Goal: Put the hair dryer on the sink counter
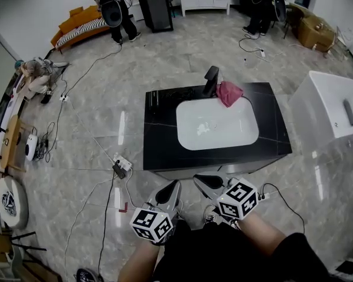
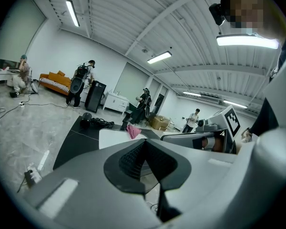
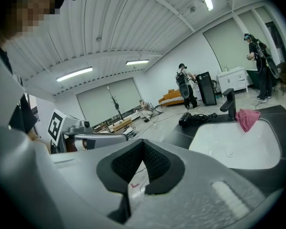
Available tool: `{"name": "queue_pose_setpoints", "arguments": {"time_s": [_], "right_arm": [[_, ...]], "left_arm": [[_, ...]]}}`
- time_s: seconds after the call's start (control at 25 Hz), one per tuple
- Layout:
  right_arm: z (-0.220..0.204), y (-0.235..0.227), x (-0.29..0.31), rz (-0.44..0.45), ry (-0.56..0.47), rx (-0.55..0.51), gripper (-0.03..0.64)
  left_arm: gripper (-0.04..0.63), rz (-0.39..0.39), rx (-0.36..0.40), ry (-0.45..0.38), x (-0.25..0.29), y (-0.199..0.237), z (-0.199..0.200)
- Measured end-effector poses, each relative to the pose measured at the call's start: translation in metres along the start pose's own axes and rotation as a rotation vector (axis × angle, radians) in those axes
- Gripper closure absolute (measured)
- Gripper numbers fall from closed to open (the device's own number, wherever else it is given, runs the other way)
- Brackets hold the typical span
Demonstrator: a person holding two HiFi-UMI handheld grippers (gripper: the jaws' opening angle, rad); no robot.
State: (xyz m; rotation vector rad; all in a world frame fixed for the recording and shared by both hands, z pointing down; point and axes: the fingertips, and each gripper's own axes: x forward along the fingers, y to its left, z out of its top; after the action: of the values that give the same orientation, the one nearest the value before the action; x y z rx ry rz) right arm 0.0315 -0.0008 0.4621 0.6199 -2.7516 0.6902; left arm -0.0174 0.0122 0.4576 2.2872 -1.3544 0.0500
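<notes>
Both empty and clenched, our left hand-held gripper (image 1: 175, 187) and right hand-held gripper (image 1: 201, 182) should hold clear: the hair dryer (image 1: 155, 98) seemingly rests at the worktop's (image 1: 165, 148) ten o'clock.

The person wears a black top (image 1: 223, 254); its sleeves stop short of the forearms, which are bare. Ahead of the top, the left gripper (image 1: 175, 185) and right gripper (image 1: 201, 181) are grey and glossy, each tapering to a point. Nearer the top each carries a white cube, the left cube (image 1: 152, 224) and right cube (image 1: 237, 200), with black square markers on every visible face. Farthest from the top, the jaws' inner faces bear black ribbed pads (image 2: 133, 159); above the top sits a black head camera (image 2: 218, 12).
</notes>
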Motion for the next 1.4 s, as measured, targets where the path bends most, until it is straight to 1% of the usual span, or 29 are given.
{"name": "queue_pose_setpoints", "arguments": {"time_s": [0.48, 0.72, 1.08, 1.4], "right_arm": [[0.001, 0.002, -0.014, 0.021, -0.001, -0.033, 0.617], [-0.002, 0.002, -0.014, 0.031, 0.002, -0.025, 0.617], [-0.002, 0.002, -0.008, 0.036, 0.005, -0.025, 0.617], [-0.001, 0.004, 0.000, 0.036, 0.012, -0.030, 0.617]], "left_arm": [[0.593, 0.016, 0.008, -0.018, 0.000, -0.016, 0.000], [0.592, 0.021, 0.010, -0.009, 0.001, -0.017, -0.002], [0.592, 0.024, 0.015, 0.002, 0.001, -0.012, -0.002], [0.592, 0.029, 0.001, 0.003, -0.002, -0.002, -0.001]]}}
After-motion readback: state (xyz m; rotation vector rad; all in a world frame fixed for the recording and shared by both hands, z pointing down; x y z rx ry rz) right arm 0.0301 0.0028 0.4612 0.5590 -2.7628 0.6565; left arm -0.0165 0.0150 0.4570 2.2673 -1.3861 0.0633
